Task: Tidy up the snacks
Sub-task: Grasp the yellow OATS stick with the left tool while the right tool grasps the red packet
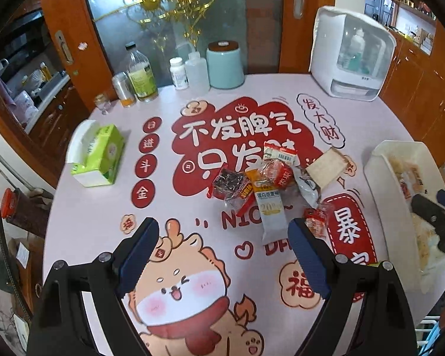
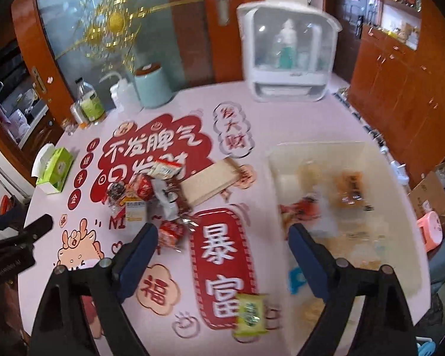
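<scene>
Pink tablecloth [image 1: 109, 207] printed with red lettering and a cartoon animal carries the job: a loose heap of snack packets [image 1: 264, 184] lies in the middle, straight ahead of the left gripper [image 1: 222, 255], whose blue-padded jaws stand wide apart with nothing between them. A long white-and-yellow bar wrapper [image 1: 270, 210] reaches out of the heap toward that gripper, and a small red packet [image 1: 317, 222] sits just beyond its right-hand finger, probably the easiest pieces to pick first. The right gripper [image 2: 222, 255] is likewise spread and empty, aimed down at the cloth between the heap on its left and a pale plastic bin [image 2: 317, 151] on its right. Several packets already lie inside the bin, blurred, which suggests it is where the snacks are being collected. A green packet [image 2: 249, 314] lies on the cloth close under the right gripper, beside the bin's near corner and outside it; whether it touches the bin is unclear. A flat tan wafer pack [image 2: 210, 184] rests at the heap's far edge, on the bin side. Most of the heap appears yet to be sorted.
</scene>
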A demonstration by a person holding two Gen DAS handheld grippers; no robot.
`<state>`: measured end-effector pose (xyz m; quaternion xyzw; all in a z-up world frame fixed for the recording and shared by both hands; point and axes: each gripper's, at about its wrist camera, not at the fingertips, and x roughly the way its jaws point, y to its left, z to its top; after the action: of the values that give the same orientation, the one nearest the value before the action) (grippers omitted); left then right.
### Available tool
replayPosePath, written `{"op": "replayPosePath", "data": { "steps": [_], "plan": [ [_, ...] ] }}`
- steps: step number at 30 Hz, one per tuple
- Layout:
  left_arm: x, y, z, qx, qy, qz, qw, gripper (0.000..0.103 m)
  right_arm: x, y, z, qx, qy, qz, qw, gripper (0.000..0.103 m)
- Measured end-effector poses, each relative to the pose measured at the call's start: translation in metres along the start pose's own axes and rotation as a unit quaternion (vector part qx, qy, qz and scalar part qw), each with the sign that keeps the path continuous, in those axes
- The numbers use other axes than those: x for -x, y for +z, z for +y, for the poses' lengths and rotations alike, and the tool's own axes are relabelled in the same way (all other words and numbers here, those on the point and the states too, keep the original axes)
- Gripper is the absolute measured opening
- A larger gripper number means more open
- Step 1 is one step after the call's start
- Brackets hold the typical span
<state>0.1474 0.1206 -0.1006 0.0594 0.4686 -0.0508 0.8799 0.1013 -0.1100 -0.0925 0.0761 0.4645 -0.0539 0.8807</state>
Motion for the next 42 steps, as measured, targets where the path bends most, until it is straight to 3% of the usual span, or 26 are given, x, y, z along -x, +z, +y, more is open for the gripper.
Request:
{"op": "replayPosePath", "data": {
  "steps": [9,16,22,25,29,42],
  "plan": [
    [-0.087,0.003,-0.01,-0.021,0.003,0.035,0.9992,0.088,-0.101,0.002,0.028,-0.018,0.003,0.101,0.995,0.074],
    [-0.127,-0.002,-0.008,-0.004,-0.005,0.065,0.9979,0.088,-0.162,-0.007,0.027,-0.071,0.045,0.167,0.982,0.069],
    [-0.138,-0.003,-0.007,0.006,-0.002,0.075,0.9971,0.088,-0.178,-0.01,0.033,-0.084,0.081,0.188,0.975,0.07],
    [-0.142,-0.002,-0.008,0.016,-0.006,0.081,0.9966,0.088,-0.18,-0.008,0.04,-0.063,0.078,0.184,0.978,0.059],
    [-0.148,-0.002,-0.013,0.024,-0.015,0.089,0.9956,0.088,-0.178,-0.008,0.033,-0.065,0.09,0.186,0.976,0.056],
    [-0.182,-0.001,-0.048,0.055,-0.041,0.14,0.9877,0.086,-0.16,-0.02,0.002,-0.056,0.046,0.174,0.982,0.053]
  ]
}}
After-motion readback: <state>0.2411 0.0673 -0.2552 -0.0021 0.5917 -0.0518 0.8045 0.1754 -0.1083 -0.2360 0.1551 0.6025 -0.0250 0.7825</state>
